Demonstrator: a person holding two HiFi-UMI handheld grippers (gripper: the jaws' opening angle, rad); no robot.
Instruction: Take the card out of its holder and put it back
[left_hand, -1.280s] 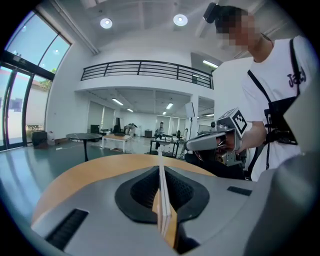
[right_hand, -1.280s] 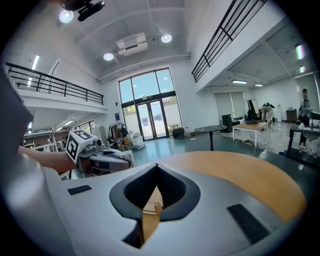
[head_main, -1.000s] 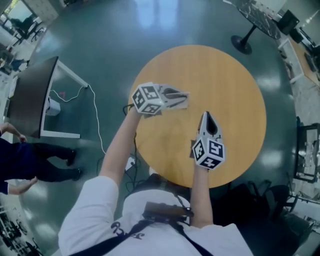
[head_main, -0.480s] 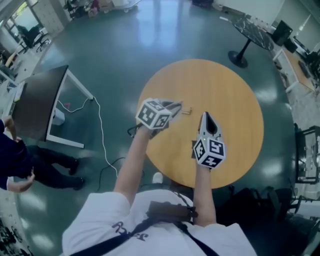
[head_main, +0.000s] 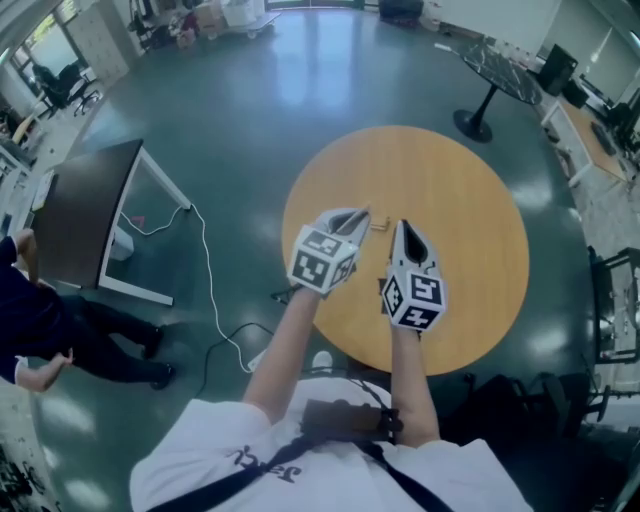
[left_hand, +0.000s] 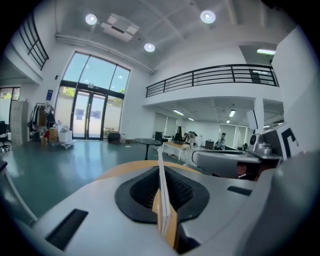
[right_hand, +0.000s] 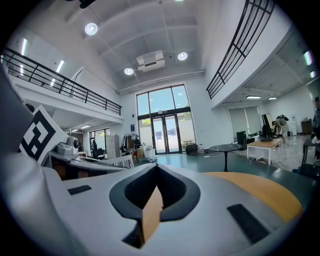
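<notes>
Over the dark green shiny floor we are working at the round light-wood table. We are keeping the grey left gripper closed on a thin white flat piece, which is standing edge-on between its jaws. Whether it is the card alone or the card in its holder, we cannot tell. A second ago this piece was lying flat low over the table and the gripper was pointing sideways. Now the gripper is pointing forward and the piece is raised above the table. The grey right gripper is closed with nothing between its jaws, and it is now just beside the left one, while earlier they were farther apart. We are judging that the piece is being brought to the right gripper, which must open first to pull the card out.
</notes>
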